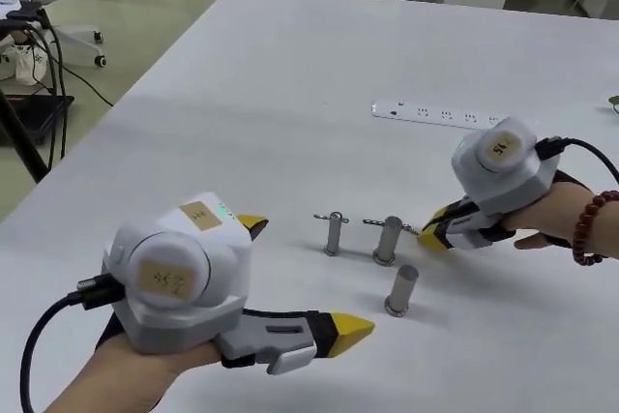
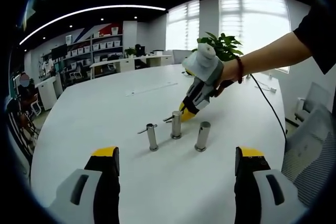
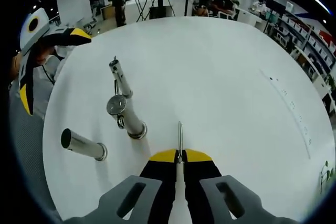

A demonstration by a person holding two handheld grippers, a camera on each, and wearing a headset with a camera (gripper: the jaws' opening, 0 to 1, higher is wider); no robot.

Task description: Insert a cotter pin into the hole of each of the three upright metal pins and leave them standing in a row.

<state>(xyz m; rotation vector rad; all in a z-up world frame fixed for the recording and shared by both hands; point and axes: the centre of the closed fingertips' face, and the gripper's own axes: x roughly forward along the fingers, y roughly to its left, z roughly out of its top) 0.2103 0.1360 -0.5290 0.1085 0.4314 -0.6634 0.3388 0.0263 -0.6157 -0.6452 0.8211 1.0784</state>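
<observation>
My right gripper [image 3: 178, 157] is clamped on the end of a cotter [image 3: 179, 139], which pokes straight ahead from the tips. My left gripper [image 2: 177, 153] hangs with jaws wide, holding nothing. I'd judge the cotter light, springy wire, best pinched by its end. Ahead-left of the right tips, the far pin [image 3: 119, 77] and middle pin [image 3: 130, 116] each carry a cotter. The near pin [image 3: 81, 144] is bare and probably tippy.

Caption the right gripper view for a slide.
Right tongs, shut, hold a cotter pin beside three upright pins; two already pinned.

left gripper [image 1: 308, 276]: fingers wide apart | right gripper [image 3: 179, 156]: fingers pinching cotter pin [image 3: 179, 136]
</observation>
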